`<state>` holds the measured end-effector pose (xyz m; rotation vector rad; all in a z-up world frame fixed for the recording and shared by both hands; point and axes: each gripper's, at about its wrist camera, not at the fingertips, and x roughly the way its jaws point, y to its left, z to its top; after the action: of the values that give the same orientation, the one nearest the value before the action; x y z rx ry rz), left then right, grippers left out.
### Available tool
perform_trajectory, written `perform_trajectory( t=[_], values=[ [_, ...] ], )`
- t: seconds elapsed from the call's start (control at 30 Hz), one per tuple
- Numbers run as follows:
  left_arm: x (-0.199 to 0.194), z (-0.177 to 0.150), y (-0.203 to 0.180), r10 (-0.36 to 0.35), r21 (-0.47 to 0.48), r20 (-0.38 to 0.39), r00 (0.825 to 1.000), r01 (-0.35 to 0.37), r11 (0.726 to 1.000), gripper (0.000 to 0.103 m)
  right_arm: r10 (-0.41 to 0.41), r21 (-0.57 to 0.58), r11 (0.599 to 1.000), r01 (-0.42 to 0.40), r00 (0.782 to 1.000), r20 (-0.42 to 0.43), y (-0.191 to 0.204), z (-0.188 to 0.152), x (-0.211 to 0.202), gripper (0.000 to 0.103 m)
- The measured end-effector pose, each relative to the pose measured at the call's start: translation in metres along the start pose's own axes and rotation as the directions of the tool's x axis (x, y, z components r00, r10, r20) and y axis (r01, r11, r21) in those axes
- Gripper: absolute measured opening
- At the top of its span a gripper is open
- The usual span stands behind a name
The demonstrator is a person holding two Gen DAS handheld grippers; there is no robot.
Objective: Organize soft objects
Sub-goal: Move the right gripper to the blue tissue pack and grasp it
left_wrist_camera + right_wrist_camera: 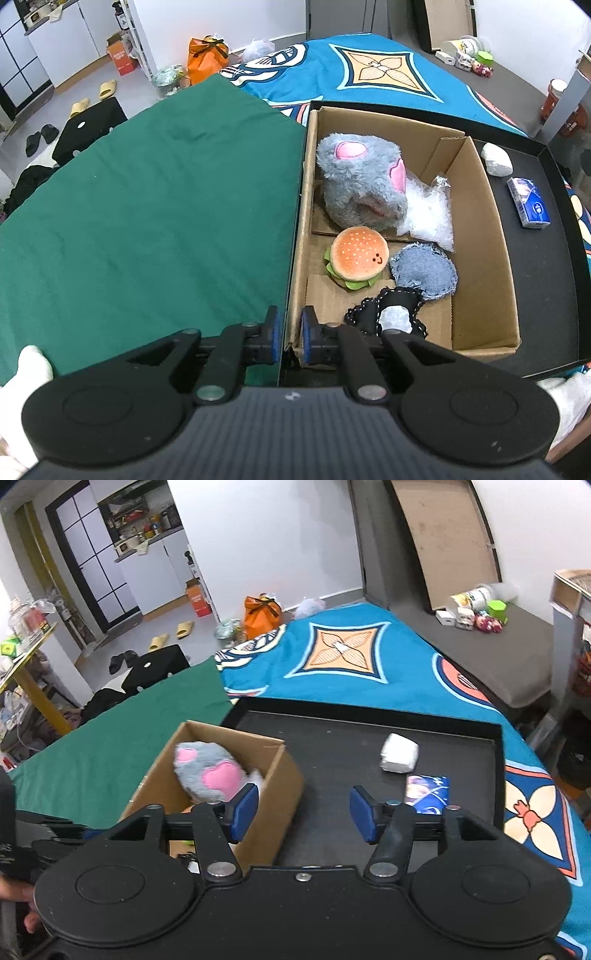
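A cardboard box (pixel 480 236) stands in a black tray (pixel 539 295). In it lie a grey plush with pink pads (pixel 362 177), a burger plush (pixel 356 258), a denim pouch (pixel 424 271), a black lace item (pixel 391 314) and a clear plastic bag (pixel 430 214). My left gripper (pixel 290 336) is shut on the box's near left wall. My right gripper (pixel 303 814) is open and empty above the tray (pixel 332 738), right of the box (pixel 273 797). A white soft bundle (pixel 399 757) and a blue tissue pack (pixel 428 794) lie on the tray.
A green cloth (pixel 147 206) covers the surface left of the tray. A blue patterned blanket (pixel 351 657) lies behind. Jars and toys (pixel 476 609) stand on a grey mat at the far right. Slippers and an orange bag (pixel 262 613) are on the floor.
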<state>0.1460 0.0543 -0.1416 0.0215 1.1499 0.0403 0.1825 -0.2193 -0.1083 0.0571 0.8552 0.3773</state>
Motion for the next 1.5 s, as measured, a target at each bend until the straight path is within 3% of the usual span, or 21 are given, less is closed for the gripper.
perform_trajectory(
  t=[0.13,0.2,0.3,0.57,0.83,1.5],
  values=[
    [-0.006,-0.001,-0.001,0.039,-0.017,0.029,0.999,-0.038,0.999,0.024,-0.019,0.002,1.0,0.019,1.0,0.001,-0.014,-0.005,0.007,0.069],
    [-0.01,-0.001,-0.003,0.082,-0.013,0.057,0.995,-0.081,0.997,0.037,-0.037,0.012,0.999,0.037,0.999,-0.004,-0.022,-0.011,0.014,0.074],
    [-0.017,-0.002,-0.006,0.129,-0.014,0.095,0.987,-0.128,0.992,0.054,-0.05,0.04,0.998,0.05,0.999,-0.01,-0.035,-0.02,0.025,0.075],
    [-0.018,0.008,-0.017,0.175,0.038,0.085,0.981,-0.179,0.983,0.076,-0.077,0.138,0.987,0.082,0.996,-0.039,-0.063,-0.033,0.053,0.077],
    [-0.002,0.024,-0.032,0.209,0.059,0.035,0.977,-0.211,0.976,0.08,-0.108,0.172,0.979,0.113,0.993,-0.038,-0.08,-0.037,0.07,0.089],
    [0.031,0.049,-0.066,0.282,0.108,-0.029,0.959,-0.277,0.955,0.081,-0.13,0.188,0.972,0.142,0.989,-0.077,-0.107,-0.041,0.106,0.086]
  ],
)
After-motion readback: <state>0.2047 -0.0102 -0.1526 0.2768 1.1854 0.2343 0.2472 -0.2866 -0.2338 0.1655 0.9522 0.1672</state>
